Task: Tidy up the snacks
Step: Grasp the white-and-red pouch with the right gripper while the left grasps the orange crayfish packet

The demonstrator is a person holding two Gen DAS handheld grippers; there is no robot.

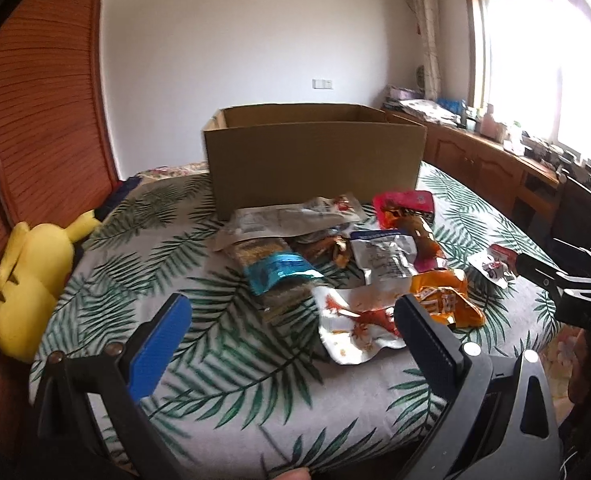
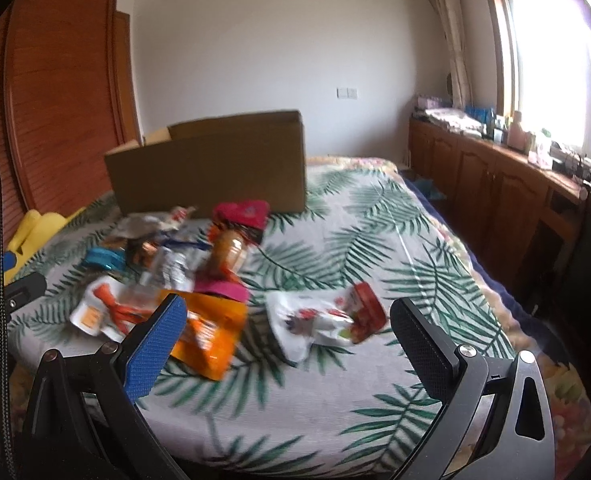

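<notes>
A pile of snack packets lies on the bed in front of an open cardboard box (image 1: 315, 160) (image 2: 211, 172). An orange packet (image 1: 447, 296) (image 2: 211, 336), a white packet with red print (image 1: 355, 324) (image 2: 103, 312), a blue packet (image 1: 279, 272) and a pink packet (image 1: 407, 204) (image 2: 241, 214) are among them. A white and red packet (image 1: 493, 266) (image 2: 323, 320) lies apart to the right. My left gripper (image 1: 291, 304) is open and empty just short of the pile. My right gripper (image 2: 287, 308) is open and empty, near the white and red packet.
The bed has a palm-leaf cover (image 1: 223, 360) (image 2: 355, 240). A yellow plush toy (image 1: 35, 272) (image 2: 35, 228) lies at the left edge by a wooden wardrobe (image 1: 43, 100). A wooden cabinet (image 2: 495, 184) with clutter runs under the window at right.
</notes>
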